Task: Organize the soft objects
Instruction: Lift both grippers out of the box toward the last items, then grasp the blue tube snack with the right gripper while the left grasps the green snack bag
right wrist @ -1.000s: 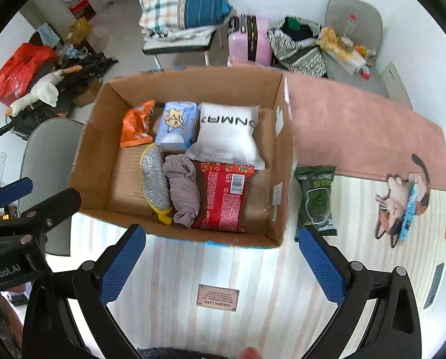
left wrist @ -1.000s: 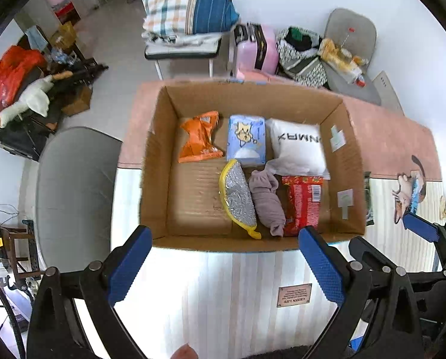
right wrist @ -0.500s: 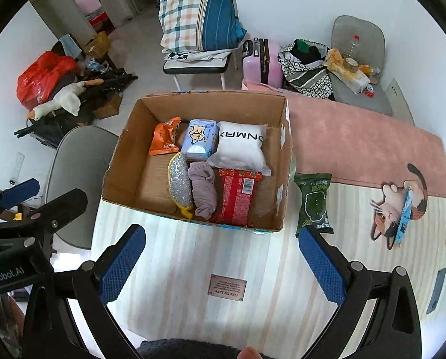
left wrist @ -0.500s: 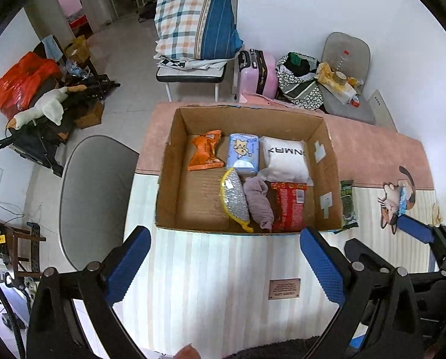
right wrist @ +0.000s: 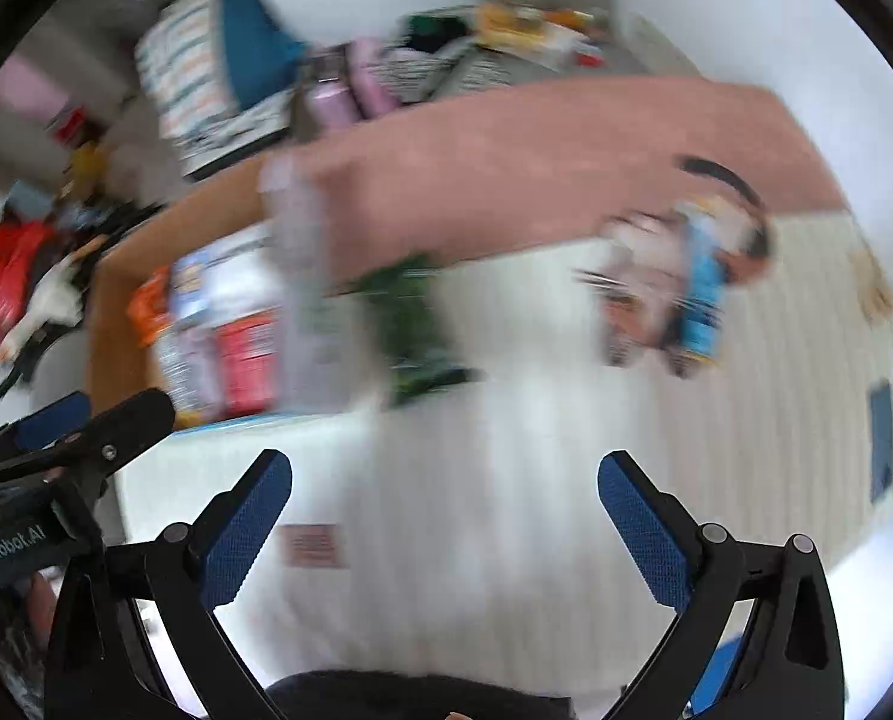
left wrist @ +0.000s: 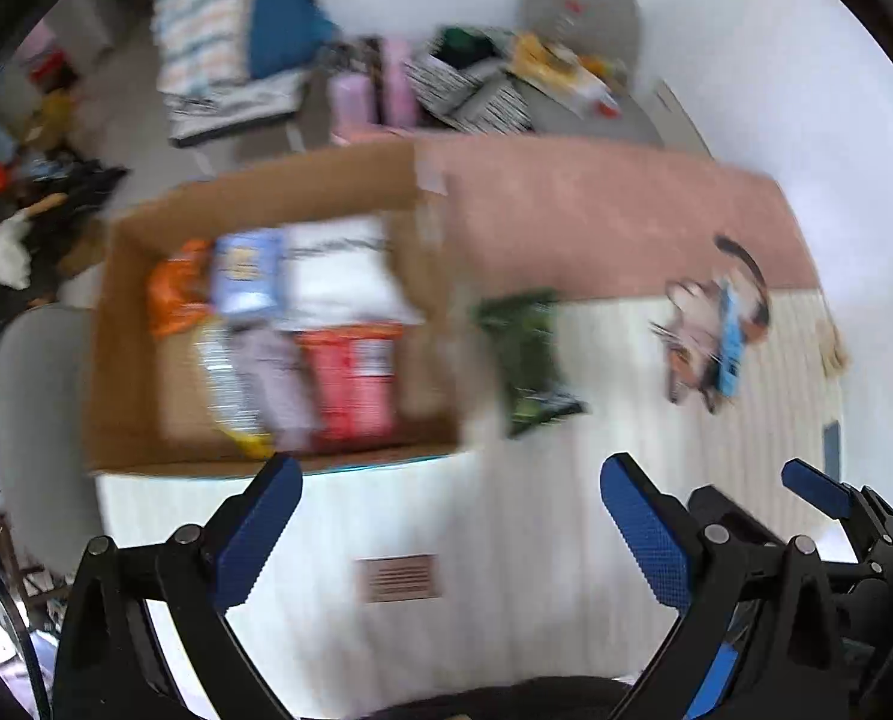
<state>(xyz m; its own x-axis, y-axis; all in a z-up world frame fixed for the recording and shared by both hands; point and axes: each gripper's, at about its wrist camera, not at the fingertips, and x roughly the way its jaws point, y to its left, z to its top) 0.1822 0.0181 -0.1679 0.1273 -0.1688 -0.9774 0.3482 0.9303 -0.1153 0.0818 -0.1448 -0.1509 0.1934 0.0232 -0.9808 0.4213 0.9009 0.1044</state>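
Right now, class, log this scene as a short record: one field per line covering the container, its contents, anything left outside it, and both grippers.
Container: brown cardboard box, open top, on the striped table mat
Contents: orange packet, light blue packet, white pillow-shaped pack, red packet; the rest too blurred to name
Outside box: dark green packet, lying on the mat beside the box's right wall
Left gripper: open, holding nothing
Right gripper: open, holding nothing
Image quality: both views motion-blurred
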